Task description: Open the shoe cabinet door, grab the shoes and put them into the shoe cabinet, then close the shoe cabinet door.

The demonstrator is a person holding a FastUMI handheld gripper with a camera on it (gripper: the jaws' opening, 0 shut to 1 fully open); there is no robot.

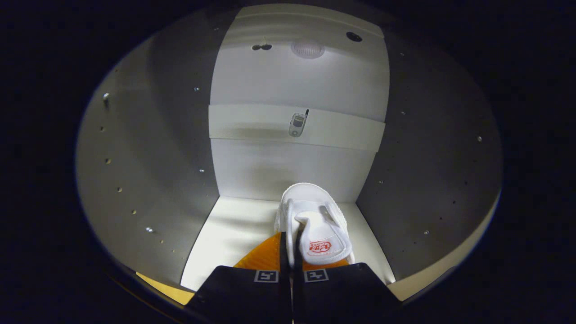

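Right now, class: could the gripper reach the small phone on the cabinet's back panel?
Probably not yet. The gripper is shut on the white shoe, which sits between its fingers and the phone above.

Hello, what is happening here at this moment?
A hand-held tool is inside the open shoe cabinet. Its fingers are closed on the collar of a white shoe with an orange sole, held over the cabinet floor. A small phone-like device lies on the shelf above.
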